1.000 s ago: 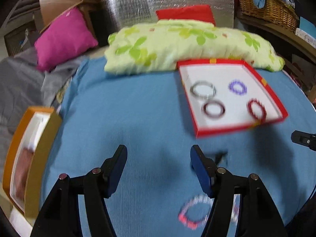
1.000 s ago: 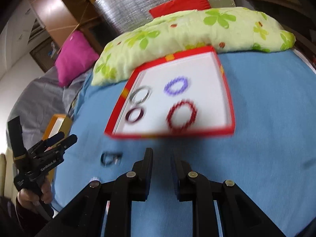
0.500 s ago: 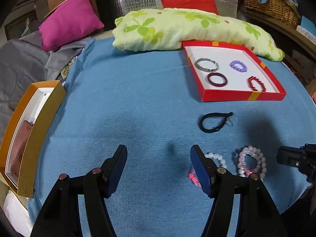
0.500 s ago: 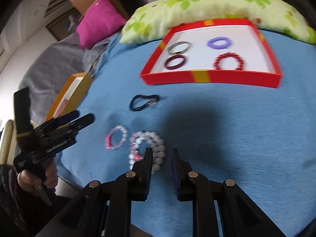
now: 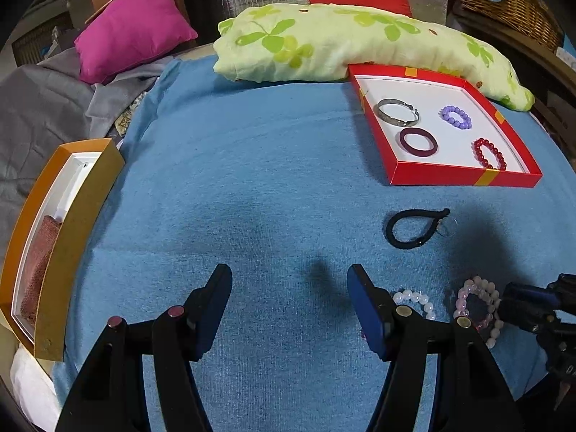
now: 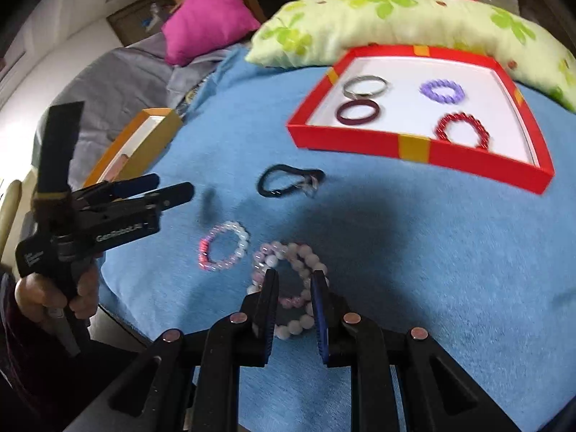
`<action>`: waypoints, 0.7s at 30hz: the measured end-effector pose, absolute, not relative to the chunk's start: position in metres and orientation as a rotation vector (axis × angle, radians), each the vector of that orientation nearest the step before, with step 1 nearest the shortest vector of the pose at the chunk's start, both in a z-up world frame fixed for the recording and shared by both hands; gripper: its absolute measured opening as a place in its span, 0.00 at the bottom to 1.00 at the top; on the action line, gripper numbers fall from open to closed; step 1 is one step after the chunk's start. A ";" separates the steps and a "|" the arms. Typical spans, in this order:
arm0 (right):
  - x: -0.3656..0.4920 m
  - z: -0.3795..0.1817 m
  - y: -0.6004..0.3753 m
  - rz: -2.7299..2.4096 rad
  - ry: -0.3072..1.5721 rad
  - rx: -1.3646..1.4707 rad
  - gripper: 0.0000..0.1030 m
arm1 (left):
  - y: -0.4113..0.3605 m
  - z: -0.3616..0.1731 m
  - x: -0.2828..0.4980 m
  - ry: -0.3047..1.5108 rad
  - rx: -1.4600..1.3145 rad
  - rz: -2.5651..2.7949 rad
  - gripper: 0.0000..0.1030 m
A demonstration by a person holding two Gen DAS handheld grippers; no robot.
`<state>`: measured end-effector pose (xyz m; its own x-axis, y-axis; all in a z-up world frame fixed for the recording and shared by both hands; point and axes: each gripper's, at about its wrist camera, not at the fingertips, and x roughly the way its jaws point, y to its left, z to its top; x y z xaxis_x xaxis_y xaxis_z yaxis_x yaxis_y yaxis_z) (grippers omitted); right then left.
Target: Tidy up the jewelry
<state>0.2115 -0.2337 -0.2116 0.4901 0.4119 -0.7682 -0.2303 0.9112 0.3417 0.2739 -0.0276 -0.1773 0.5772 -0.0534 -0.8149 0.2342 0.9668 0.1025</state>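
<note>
1. The right gripper (image 6: 294, 280) has its jaws set narrow, with nothing clamped. The tips hover directly over the pale pink bead bracelet (image 6: 288, 257); contact cannot be confirmed.
2. The left gripper (image 5: 289, 280) has its jaws spread wide and empty, above bare blue cloth (image 5: 252, 180).
3. A pink-and-white bead bracelet (image 6: 223, 246) lies just left of the pale pink one, not touching it.
4. A black cord loop (image 6: 288, 180) lies farther out, between the loose bracelets and the red tray (image 6: 414, 151).
5. The red tray holds four pieces, all apart: a silver bangle (image 6: 365, 84), a maroon ring bangle (image 6: 358, 112), a purple bead bracelet (image 6: 442, 91) and a red bead bracelet (image 6: 462, 131).
6. An orange box (image 5: 82, 223) lies at the left edge of the cloth.
7. A green-patterned pillow (image 5: 342, 43) lies behind the tray.
</note>
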 end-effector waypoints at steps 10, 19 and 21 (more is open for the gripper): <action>0.218 -0.221 -0.223 0.371 1.027 0.146 0.20 | -0.034 -0.180 0.272 0.957 0.239 -0.213 0.65; 0.213 -0.230 -0.230 0.285 1.027 0.060 0.20 | -0.038 -0.186 0.263 0.969 0.272 -0.271 0.64; 0.215 -0.232 -0.235 0.278 1.037 0.061 0.17 | -0.042 -0.189 0.261 0.985 0.270 -0.302 0.64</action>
